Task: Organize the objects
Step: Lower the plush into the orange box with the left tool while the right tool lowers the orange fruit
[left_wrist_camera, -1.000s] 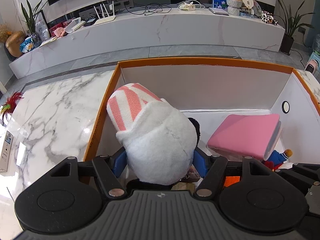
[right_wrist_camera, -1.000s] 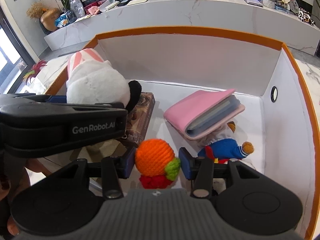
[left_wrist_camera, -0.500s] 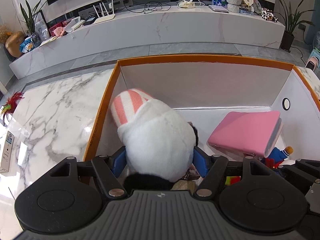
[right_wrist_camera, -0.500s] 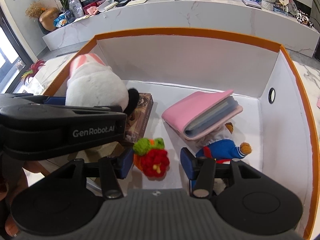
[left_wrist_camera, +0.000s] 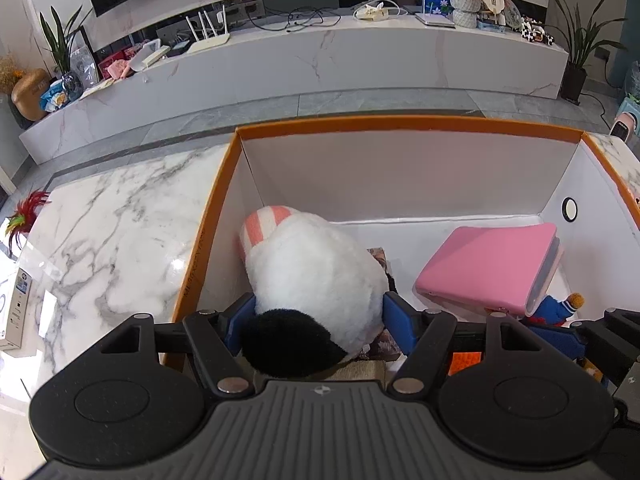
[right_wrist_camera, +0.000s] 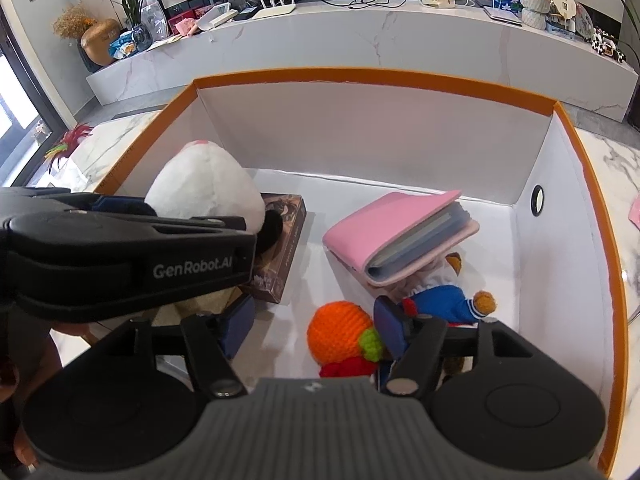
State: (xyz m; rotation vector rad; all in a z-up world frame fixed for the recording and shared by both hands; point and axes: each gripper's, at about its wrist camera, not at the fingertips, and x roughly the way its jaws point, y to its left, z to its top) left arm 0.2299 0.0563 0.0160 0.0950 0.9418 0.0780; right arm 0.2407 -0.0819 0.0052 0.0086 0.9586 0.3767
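Observation:
A white plush toy (left_wrist_camera: 312, 272) with pink-striped ears and a black patch sits low in the left side of the orange-rimmed white box (left_wrist_camera: 400, 124). My left gripper (left_wrist_camera: 318, 316) is shut on it, both blue pads pressing its sides. In the right wrist view the same plush (right_wrist_camera: 204, 192) rests over a brown book (right_wrist_camera: 284, 248). My right gripper (right_wrist_camera: 316, 324) is opening. An orange crocheted toy (right_wrist_camera: 338, 330) lies on the box floor between its fingers, close to the right finger (right_wrist_camera: 390, 328) and clear of the left one.
A pink binder (right_wrist_camera: 400, 232) leans on a small bear doll in blue (right_wrist_camera: 448, 300) at the box's right side. Box walls (right_wrist_camera: 360, 140) stand high all round. A marble tabletop (left_wrist_camera: 112, 224) lies left of the box, a long white console behind.
The right jaws spread and the orange toy dropped out of them onto the box floor. The plush in the left gripper sank lower into the box.

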